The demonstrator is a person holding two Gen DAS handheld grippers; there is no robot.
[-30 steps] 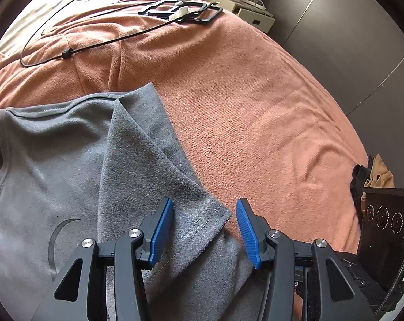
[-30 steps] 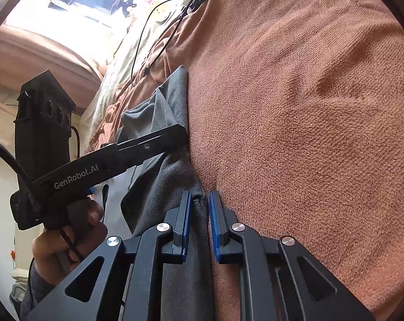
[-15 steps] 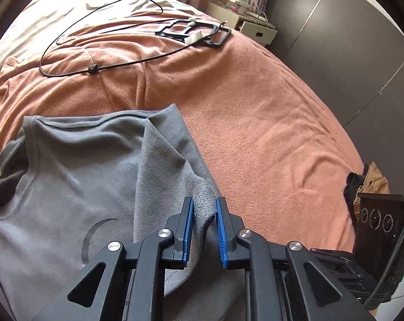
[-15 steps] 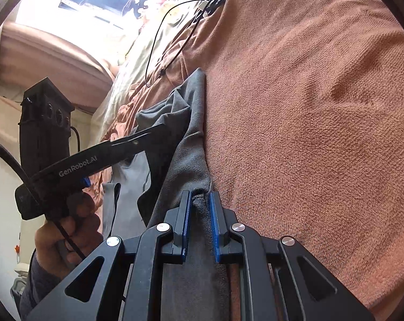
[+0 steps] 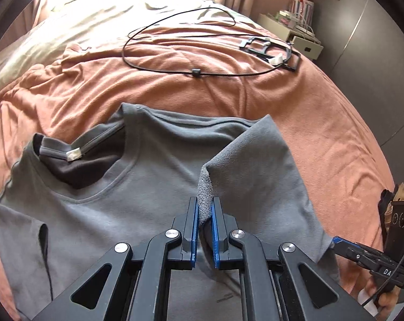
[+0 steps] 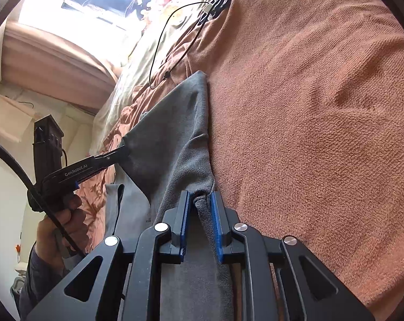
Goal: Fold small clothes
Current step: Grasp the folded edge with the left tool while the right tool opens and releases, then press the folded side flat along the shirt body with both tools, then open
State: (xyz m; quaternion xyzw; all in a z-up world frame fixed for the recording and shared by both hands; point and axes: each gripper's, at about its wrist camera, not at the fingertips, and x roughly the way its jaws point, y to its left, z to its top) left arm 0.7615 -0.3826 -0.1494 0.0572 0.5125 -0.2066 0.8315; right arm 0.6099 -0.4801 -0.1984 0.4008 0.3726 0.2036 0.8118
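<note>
Under everything is the salmon-pink blanket (image 5: 295,112) covering the bed, with wide bare stretches on the far side of the shirt and off to my right, so there is plenty of open room that way. The grey T-shirt (image 5: 100,214) lies front-up on it, neckline toward the far-left, one side of it lifted and folded over toward the middle.

My left gripper (image 5: 204,214) is clamped tight on a pinched ridge of that grey fabric; the cloth rises in a peak from between the blue pads (image 5: 193,222) and pulls the shirt's side edge up off the blanket. My left hand (image 6: 65,222) shows in the right camera, wrapped round the handle.

My right gripper (image 6: 199,214) has the shirt's edge running between its pads, but its jaws are opening: a gap shows on the left pad's side, and the cloth only lies against the right pad (image 6: 215,214). In the left view its tip sits at the shirt's near right corner, touching the hem.

Farther off, well apart from the shirt, a black cable (image 5: 180,40) loops on the blanket, with a flat black frame (image 5: 271,50) near the bed's far right edge
</note>
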